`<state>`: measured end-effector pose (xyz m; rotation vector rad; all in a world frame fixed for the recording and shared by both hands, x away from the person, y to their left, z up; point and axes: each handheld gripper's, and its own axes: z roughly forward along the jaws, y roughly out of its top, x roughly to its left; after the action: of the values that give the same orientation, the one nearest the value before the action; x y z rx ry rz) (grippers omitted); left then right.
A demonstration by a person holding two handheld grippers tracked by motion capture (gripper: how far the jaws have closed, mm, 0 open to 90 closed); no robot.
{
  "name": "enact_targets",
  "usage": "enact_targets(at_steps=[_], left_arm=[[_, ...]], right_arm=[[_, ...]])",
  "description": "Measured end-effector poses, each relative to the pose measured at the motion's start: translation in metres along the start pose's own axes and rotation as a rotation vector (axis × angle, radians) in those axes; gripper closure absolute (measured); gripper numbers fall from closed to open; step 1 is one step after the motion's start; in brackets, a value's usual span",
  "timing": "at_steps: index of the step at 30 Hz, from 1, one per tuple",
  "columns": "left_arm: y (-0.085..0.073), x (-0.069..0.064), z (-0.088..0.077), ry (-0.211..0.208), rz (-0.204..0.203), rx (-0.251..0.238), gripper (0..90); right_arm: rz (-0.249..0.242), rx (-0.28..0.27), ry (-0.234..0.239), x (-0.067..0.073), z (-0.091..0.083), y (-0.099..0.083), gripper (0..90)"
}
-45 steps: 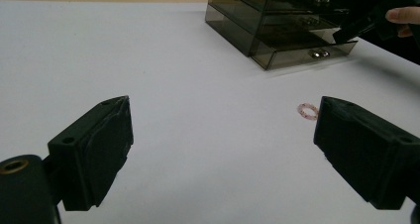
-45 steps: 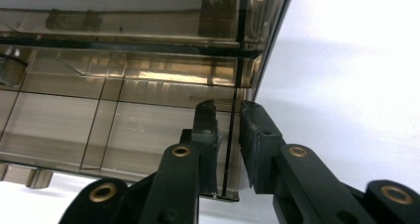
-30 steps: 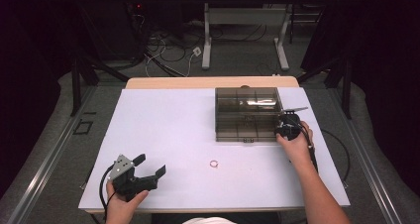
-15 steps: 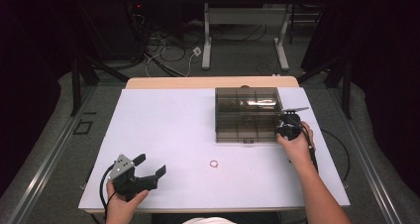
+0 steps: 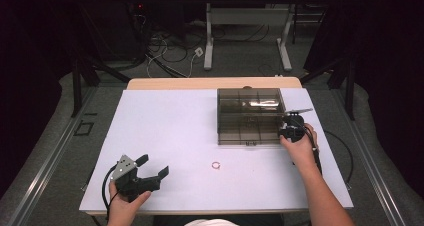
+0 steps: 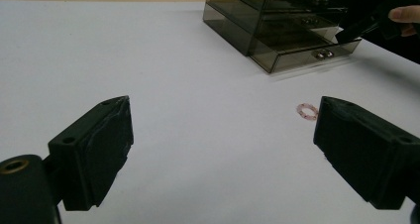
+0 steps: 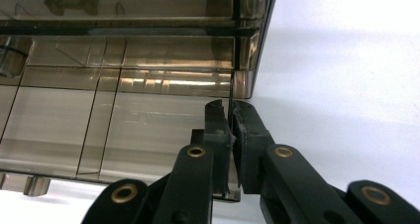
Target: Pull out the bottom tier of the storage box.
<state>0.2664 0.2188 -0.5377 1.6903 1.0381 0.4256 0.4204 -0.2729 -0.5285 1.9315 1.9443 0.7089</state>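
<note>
White table (image 5: 165, 131) under everything. Smoked clear drawer box (image 5: 250, 115) toward the far right part of it, bottom drawer (image 7: 124, 130) pulled out slightly toward the near edge. Right gripper (image 5: 291, 127) at the box's near right corner, jaws clenched on the right side wall of that drawer, the thin wall pinched between the pads (image 7: 236, 130). Left gripper (image 5: 150, 173) well apart from the box, near-left of it, resting low over the table, jaws released and spread wide, nothing between them. Small pink ring (image 5: 216, 165) flat on the table, just in front of the box, between box and near edge.
</note>
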Motion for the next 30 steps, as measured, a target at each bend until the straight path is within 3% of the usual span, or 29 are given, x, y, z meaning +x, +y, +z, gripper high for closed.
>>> enact_targets(at_steps=[30], left_arm=[[0.006, -0.002, 0.016, -0.046, 0.022, 0.015, 8.8]], right_arm=[[-0.034, 0.009, -0.004, 0.001, -0.010, -0.013, 85.8]])
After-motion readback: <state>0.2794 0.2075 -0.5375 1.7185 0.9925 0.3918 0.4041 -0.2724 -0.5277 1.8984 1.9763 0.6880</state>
